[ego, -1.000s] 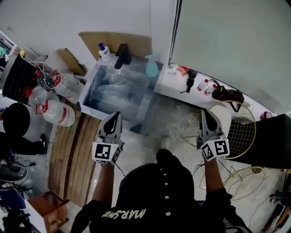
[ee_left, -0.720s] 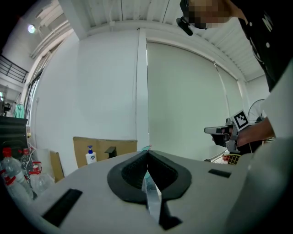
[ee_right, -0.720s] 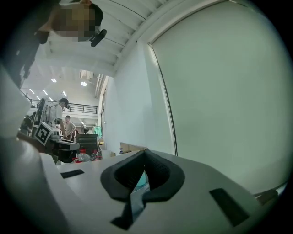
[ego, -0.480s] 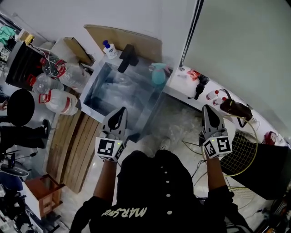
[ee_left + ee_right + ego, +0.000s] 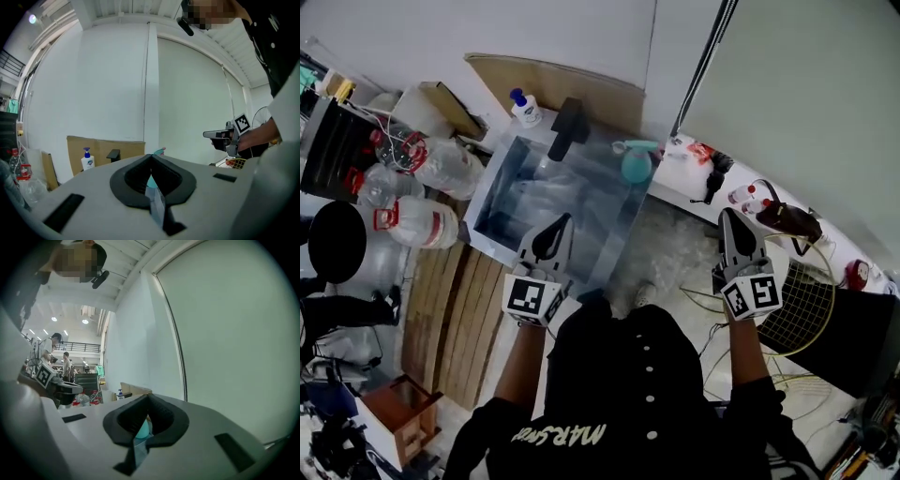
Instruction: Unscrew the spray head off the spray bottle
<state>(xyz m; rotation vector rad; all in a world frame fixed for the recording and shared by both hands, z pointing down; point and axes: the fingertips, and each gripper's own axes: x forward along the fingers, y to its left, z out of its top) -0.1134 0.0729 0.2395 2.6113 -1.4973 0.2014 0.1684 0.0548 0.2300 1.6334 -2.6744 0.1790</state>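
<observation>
Both of my grippers are up in front of me with nothing in them. In the head view the left gripper [image 5: 563, 220] sits at about eleven o'clock from my body and the right gripper [image 5: 727, 215] at about one o'clock, well apart from each other. Each gripper's own view shows its jaws pressed together at the tips, empty. The spray bottle [image 5: 636, 162], teal with its spray head on, stands at roughly twelve o'clock, on the corner where the basin [image 5: 484, 208] meets the white counter [image 5: 673, 184]. It is well clear of both grippers, at about one o'clock from the left tip and ten o'clock from the right tip. In the left gripper view the bottle's trigger shows just above the closed tips and its teal body shows through the notch behind them; the right gripper view also shows a patch of teal through its notch. A white pump bottle [image 5: 523, 106] stands at the basin's far corner, at about eleven o'clock, in front of a cardboard sheet [image 5: 581, 86] leaning on the wall. Big water jugs [image 5: 420, 226] lie on the floor at nine o'clock, and a wire fan guard [image 5: 799, 298] lies at three o'clock, beside my right arm.
</observation>
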